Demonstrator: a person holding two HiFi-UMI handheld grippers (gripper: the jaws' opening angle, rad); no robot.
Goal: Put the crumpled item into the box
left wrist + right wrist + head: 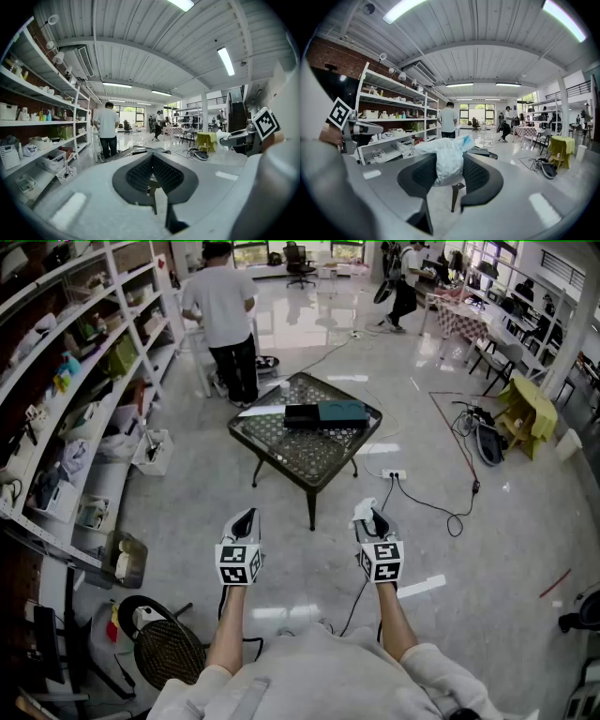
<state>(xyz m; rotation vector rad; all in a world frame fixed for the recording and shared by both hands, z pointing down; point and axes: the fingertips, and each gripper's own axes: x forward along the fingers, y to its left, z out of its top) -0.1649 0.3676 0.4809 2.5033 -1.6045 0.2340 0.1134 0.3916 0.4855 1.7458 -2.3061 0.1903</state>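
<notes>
My right gripper [371, 517] is shut on a crumpled white and pale blue item [446, 161], which bulges up between the black pads [477, 176]; in the head view the crumpled item [362, 510] shows as a white tuft at the tips. My left gripper [243, 521] is shut with nothing in it, its ribbed pads [140, 172] meeting. Both hang level, side by side, short of a small dark table [281, 454]. On that table lies an open dark box [302, 414] with a teal part [342, 411] beside it.
White shelving [56, 427] packed with goods runs down the left. A person [225, 320] stands beyond the table. Cables and a power strip [394, 474] lie on the glossy floor right of the table. A yellow-covered chair [525, 413] stands at the right.
</notes>
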